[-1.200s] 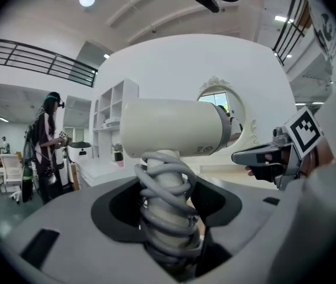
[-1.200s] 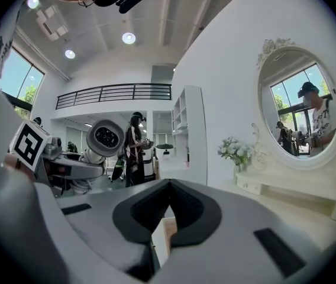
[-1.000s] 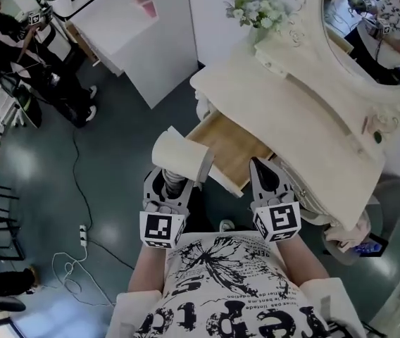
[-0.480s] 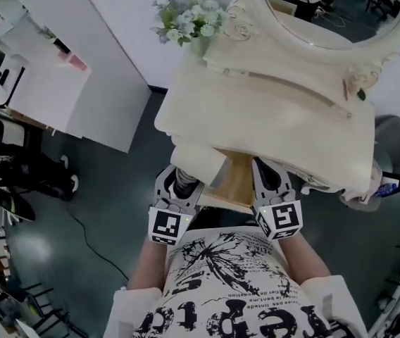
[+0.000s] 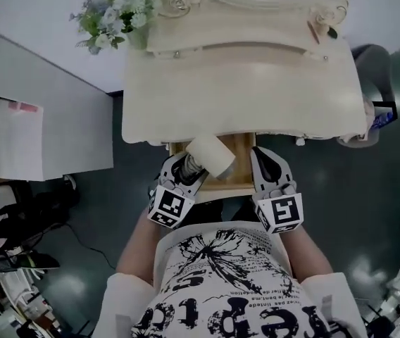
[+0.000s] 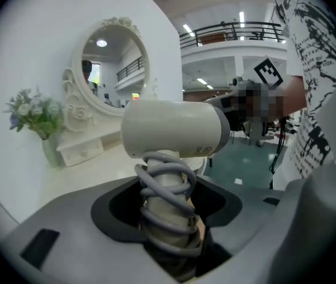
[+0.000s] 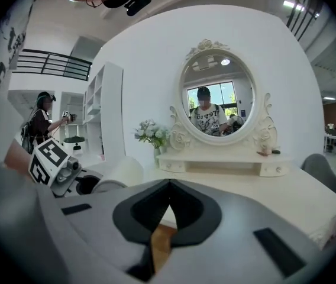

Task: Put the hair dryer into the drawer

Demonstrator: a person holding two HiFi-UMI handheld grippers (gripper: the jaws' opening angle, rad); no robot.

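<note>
Left gripper view has my left claw [image 6: 168, 218] clamped on the handle of the hair dryer [image 6: 174, 136], with the grey cord [image 6: 165, 185] coiled round that handle where the jaws press in from both sides. The handle runs straight out from the claw along the jaws, and the cream barrel sits crosswise on top of it, past the jaw tips, its long axis level and running left to right. The end with the darker band is on the right. A small label with round marks is on the barrel's underside near that end; the print is too small to read.

From the head view, the hair dryer [image 5: 210, 155] juts forward and to the right of my left claw [image 5: 186, 166], hanging over the left part of the open drawer [image 5: 244, 150], just short of the front edge of the dressing table [image 5: 242, 83]. Each claw's cube carries a black-and-white square marker. My shirt has large black letters, cut off at the bottom edge.

My right claw [image 5: 269, 167] is beside the drawer's right side, well clear of the hair dryer. In the right gripper view its jaws [image 7: 167, 215] are closed tip to tip with nothing between them; drawer wood shows below. Ahead of it stand the oval mirror [image 7: 218, 96] and a vase of flowers [image 7: 152, 136].
</note>
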